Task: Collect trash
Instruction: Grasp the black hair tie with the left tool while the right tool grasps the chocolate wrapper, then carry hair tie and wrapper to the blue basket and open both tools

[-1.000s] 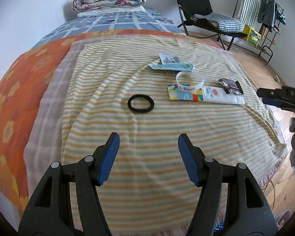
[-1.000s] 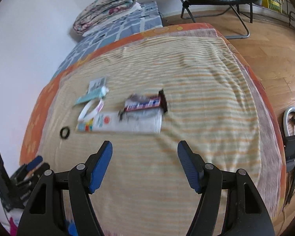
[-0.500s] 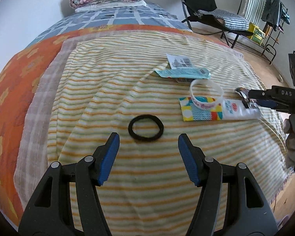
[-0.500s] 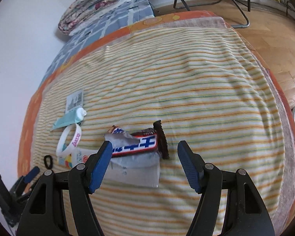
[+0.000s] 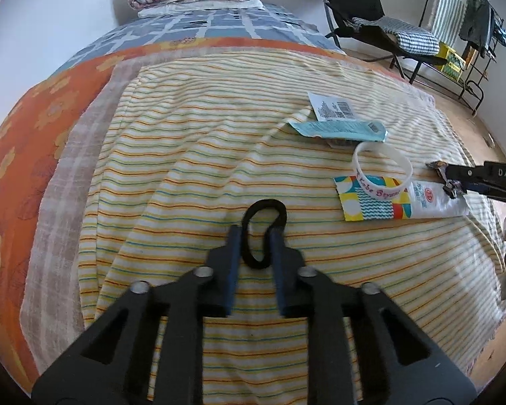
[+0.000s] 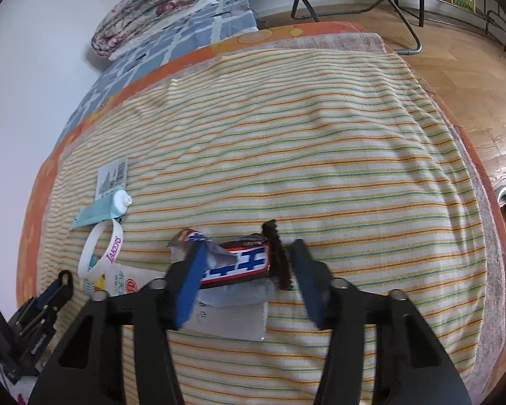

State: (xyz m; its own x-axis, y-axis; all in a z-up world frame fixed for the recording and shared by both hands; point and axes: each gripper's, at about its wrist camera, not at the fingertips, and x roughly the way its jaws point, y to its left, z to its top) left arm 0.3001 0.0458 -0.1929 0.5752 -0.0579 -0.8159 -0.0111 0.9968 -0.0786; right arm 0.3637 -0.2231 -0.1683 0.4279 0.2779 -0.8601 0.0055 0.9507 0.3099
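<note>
Left wrist view: While its jaws are closing, the left gripper (image 5: 255, 233) pinches the black hair tie (image 5: 264, 233) into a narrow loop on the striped blanket (image 5: 185, 168).
Right wrist view: jaws closing, the right gripper (image 6: 246, 260) straddles the candy wrapper (image 6: 234, 265); pads not yet clearly pressing.
Wristband (image 6: 99, 253): at nine o'clock of the wrapper.

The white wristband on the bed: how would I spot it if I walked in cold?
Start at the yellow striped blanket spread over the bed. Near its edge lies a cluster of flat litter; the white wristband stands partly on the colourful packet, just below the teal tube. It is the only white loop there, with lettering printed round its band.
</note>
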